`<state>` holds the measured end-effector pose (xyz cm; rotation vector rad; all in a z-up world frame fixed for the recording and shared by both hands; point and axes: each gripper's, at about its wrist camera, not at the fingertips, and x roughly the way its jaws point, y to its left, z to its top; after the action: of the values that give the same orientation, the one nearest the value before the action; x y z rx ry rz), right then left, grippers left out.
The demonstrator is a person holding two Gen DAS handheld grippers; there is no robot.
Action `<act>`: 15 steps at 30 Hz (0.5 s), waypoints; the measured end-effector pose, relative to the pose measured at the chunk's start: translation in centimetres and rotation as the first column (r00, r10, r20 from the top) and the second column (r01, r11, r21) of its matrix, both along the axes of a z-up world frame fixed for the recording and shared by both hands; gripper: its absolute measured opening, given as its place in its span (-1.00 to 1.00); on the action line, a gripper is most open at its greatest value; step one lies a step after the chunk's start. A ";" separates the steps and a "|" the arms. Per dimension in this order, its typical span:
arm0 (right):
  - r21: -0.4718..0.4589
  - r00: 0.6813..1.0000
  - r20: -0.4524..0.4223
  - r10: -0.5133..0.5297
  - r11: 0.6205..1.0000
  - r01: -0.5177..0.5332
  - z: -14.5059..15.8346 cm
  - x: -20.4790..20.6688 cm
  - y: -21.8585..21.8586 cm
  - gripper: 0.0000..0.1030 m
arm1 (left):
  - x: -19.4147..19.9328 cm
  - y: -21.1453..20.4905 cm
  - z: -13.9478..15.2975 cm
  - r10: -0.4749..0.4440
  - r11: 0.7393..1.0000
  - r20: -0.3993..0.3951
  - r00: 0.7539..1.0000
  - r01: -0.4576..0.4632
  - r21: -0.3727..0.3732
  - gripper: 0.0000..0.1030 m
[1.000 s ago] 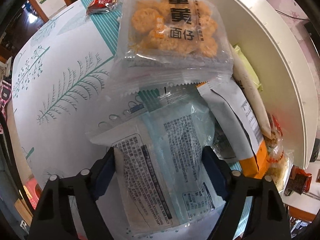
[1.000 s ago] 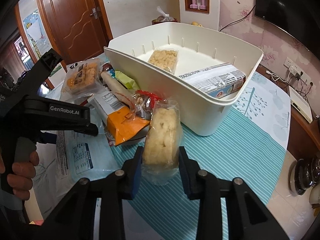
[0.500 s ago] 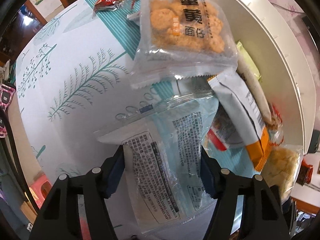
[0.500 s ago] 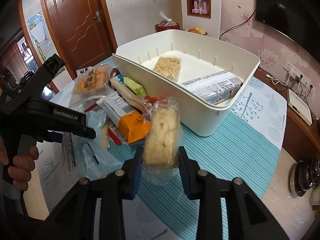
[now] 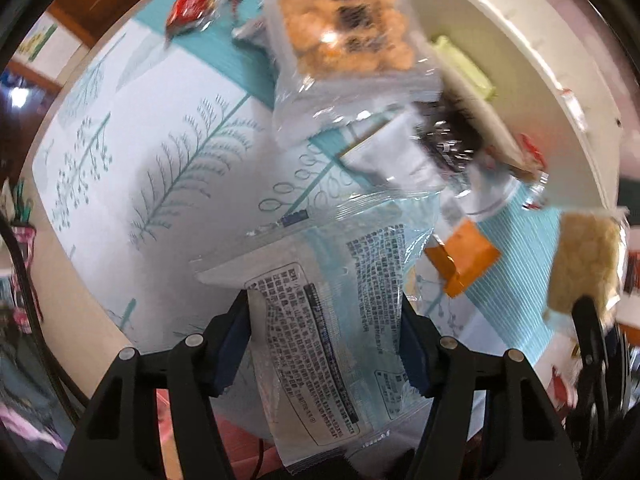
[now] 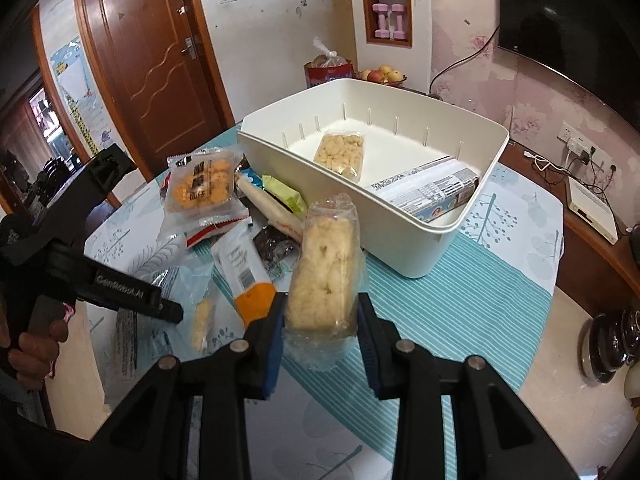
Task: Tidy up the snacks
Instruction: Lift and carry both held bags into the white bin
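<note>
My left gripper (image 5: 326,336) is shut on a pale blue printed snack packet (image 5: 336,312) and holds it above the table; the gripper also shows at the left of the right wrist view (image 6: 120,292). My right gripper (image 6: 320,320) is shut on a clear bag of pale puffed snacks (image 6: 324,276), held upright in front of the cream bin (image 6: 404,252). The bin holds a bag of puffs (image 6: 340,154) and a printed box (image 6: 428,192). Loose snacks lie left of the bin: an orange cracker pack (image 6: 202,188), an orange-and-white pouch (image 6: 244,276), a dark packet (image 6: 274,246).
The round table has a teal striped cloth (image 6: 460,312) and a white leaf-print cover (image 5: 160,168). A red packet (image 5: 192,10) lies at the far side. A wooden door (image 6: 152,60) and a fruit bowl (image 6: 380,76) stand behind the table.
My left gripper has lifted and pulled back with the blue packet, uncovering the packs under it. My right gripper has risen with the puff bag, looking down into the bin more.
</note>
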<state>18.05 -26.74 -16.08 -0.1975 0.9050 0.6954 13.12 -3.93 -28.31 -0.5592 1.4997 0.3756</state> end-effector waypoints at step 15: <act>0.035 0.994 0.084 -0.064 0.998 0.061 4.1 -0.5 1.9 -0.35 | 4.7 -1.5 10.8 -0.286 0.958 0.172 0.943 0.279 0.064 0.25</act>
<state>17.57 -24.89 -11.95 -0.1680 0.8142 0.6387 17.79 -5.40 -17.47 -0.3297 1.3707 0.1261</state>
